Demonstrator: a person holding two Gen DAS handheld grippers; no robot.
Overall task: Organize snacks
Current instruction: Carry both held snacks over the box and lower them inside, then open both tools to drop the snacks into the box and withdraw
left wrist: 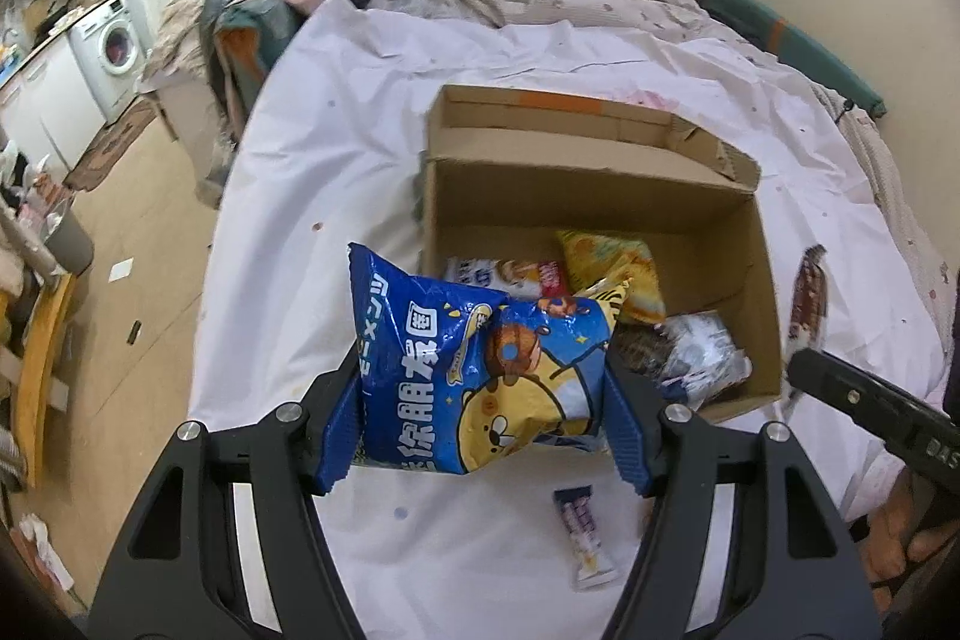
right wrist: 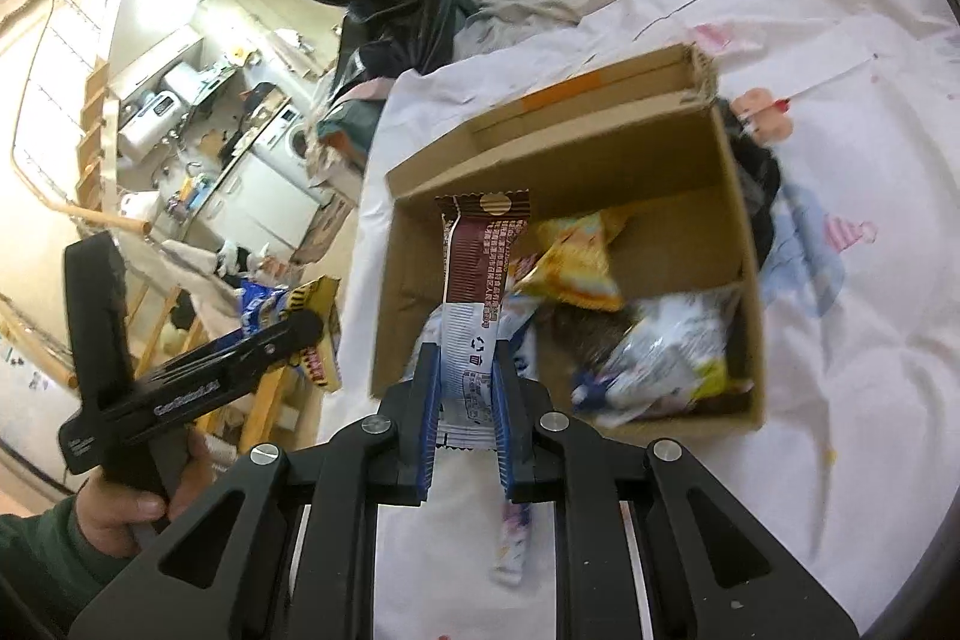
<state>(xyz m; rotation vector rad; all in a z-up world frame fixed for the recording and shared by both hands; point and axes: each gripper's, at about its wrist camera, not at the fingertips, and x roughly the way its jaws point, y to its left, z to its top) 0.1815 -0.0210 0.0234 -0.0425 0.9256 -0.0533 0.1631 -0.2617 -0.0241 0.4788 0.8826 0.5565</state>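
Two snacks held, blue bag [left wrist: 474,388], brown-white bar [right wrist: 477,292]

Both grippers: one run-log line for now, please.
left gripper: shut on blue snack bag | right gripper: shut on brown-white bar | cardboard box: part-filled

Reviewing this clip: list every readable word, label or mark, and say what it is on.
"GenRobot.AI": side of the left gripper, seen from the right wrist.
"DAS", cut off: the right gripper body.
Large white East Asian characters: blue snack bag.
Recycling symbols, unreadable fine print: brown-and-white snack bar.
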